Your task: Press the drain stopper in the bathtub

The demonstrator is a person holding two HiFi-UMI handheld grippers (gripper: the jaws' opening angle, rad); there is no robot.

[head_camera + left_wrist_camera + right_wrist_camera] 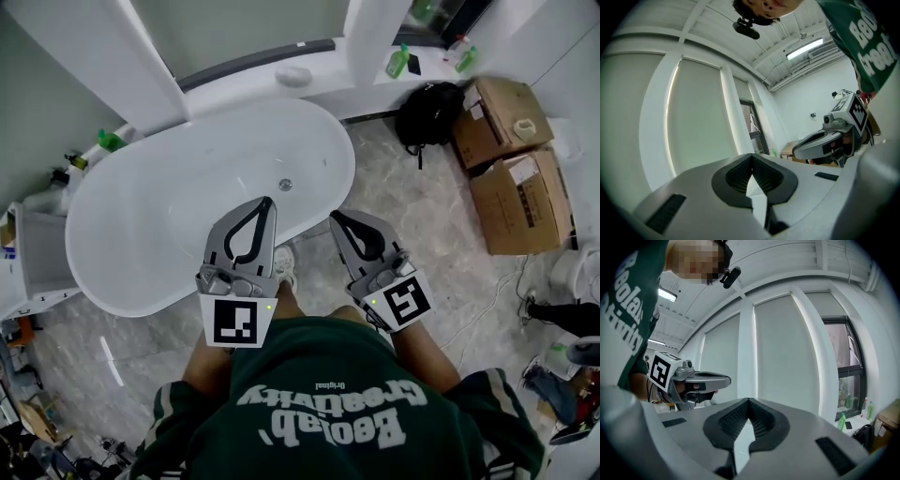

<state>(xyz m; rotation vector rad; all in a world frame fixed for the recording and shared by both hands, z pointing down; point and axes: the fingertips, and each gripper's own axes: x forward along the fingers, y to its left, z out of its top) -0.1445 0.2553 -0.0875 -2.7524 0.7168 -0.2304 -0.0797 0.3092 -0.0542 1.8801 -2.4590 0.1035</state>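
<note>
Took the white oval freestanding bathtub (131, 234) as reference. Logged its small round chrome drain stopper (286, 185) on the tub floor toward the right end, untouched and well apart from both tools.

Judged the risks, left to right:
- Needed a long reach down over the tub's near rim; could clip that rim with a jaw on the way.
- Could land off-centre on the stopper and skid across the glossy tub floor without latching it.
- Reckoned a slanted push likely, since both gripper views faced the window wall beyond the tub rather than down into it; would need tipping over first.
- Could overbalance in the lean, with a white sneaker (284, 265) planted just against the tub's near side.

Checked the tools, left to right:
- Found the left grey two-jaw gripper (266, 202) over the tub's near rim, tips toward the tub's inside. Saw its ribbed black pads (740, 174) brought together at the tips, nothing between them, nothing touched.
- Found the right grey two-jaw gripper (337, 218) just outside the tub's right near edge, above the marbled floor. Saw its pads (733, 420) likewise closed tip to tip, gripping nothing.
</note>
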